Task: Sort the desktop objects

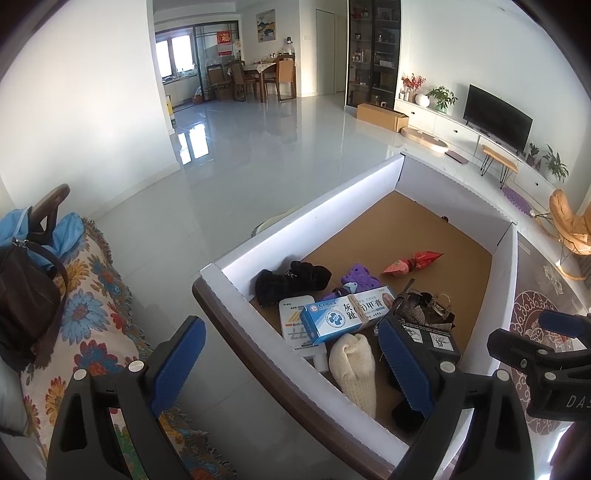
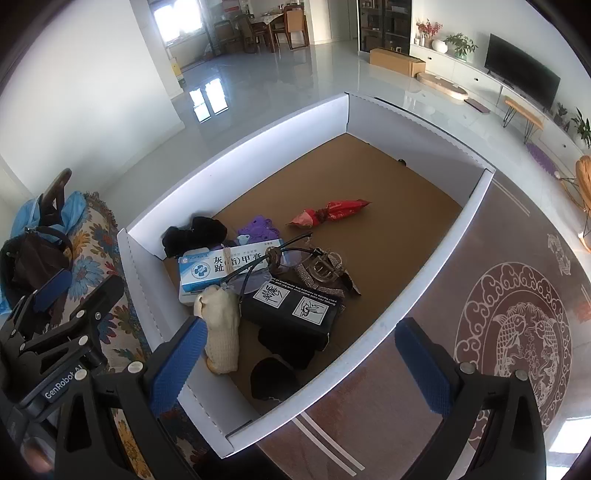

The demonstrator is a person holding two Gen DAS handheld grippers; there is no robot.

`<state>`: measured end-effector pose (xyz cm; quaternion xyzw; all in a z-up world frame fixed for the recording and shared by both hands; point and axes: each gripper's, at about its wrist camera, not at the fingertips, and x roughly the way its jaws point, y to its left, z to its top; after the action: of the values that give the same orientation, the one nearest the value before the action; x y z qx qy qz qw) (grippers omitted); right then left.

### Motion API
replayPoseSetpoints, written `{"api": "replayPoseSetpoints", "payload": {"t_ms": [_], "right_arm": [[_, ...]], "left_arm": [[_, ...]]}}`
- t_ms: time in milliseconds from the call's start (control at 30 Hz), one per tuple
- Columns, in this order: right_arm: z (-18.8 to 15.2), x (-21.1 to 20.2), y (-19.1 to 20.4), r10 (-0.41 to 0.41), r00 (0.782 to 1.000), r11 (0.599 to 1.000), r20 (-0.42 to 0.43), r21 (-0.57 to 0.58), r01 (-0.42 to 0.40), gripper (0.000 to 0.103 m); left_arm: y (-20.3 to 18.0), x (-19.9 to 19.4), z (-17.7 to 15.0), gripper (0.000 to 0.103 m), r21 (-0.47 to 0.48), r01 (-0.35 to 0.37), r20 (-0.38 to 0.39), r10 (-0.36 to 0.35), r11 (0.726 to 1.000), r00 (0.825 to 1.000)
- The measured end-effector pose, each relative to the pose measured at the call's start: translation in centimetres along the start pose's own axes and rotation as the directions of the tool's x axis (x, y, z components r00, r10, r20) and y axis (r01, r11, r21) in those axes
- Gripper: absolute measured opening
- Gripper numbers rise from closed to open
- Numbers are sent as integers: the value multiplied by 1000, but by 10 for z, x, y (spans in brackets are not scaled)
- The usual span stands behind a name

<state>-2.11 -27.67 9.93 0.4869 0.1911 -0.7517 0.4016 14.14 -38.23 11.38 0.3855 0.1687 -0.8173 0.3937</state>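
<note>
While left gripper (image 1: 291,363) gapes, black cap (image 2: 274,374) visible rightward only

A: What kind of place is this?
B: A home: an open living room joined to a dining area.
A: What shows it?
B: A television (image 1: 496,120) on a low white cabinet (image 1: 436,120), potted plants (image 1: 441,96), a glass-fronted display cabinet (image 1: 373,51), a dining table (image 1: 266,68) with wooden chairs (image 1: 286,77), a framed picture (image 1: 266,25), a glossy tiled floor (image 1: 258,155), and a floral throw (image 1: 99,295) over a sofa.
</note>
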Motion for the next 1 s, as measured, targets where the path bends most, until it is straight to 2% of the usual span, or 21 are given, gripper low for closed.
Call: {"api": "replayPoseSetpoints", "payload": {"t_ms": [1000], "right_arm": [[-1, 2, 7, 12, 1000, 1000, -6, -12, -12, 102]], "left_arm": [[0, -3, -4, 96, -3, -3, 10, 3, 1000, 1000]]}}
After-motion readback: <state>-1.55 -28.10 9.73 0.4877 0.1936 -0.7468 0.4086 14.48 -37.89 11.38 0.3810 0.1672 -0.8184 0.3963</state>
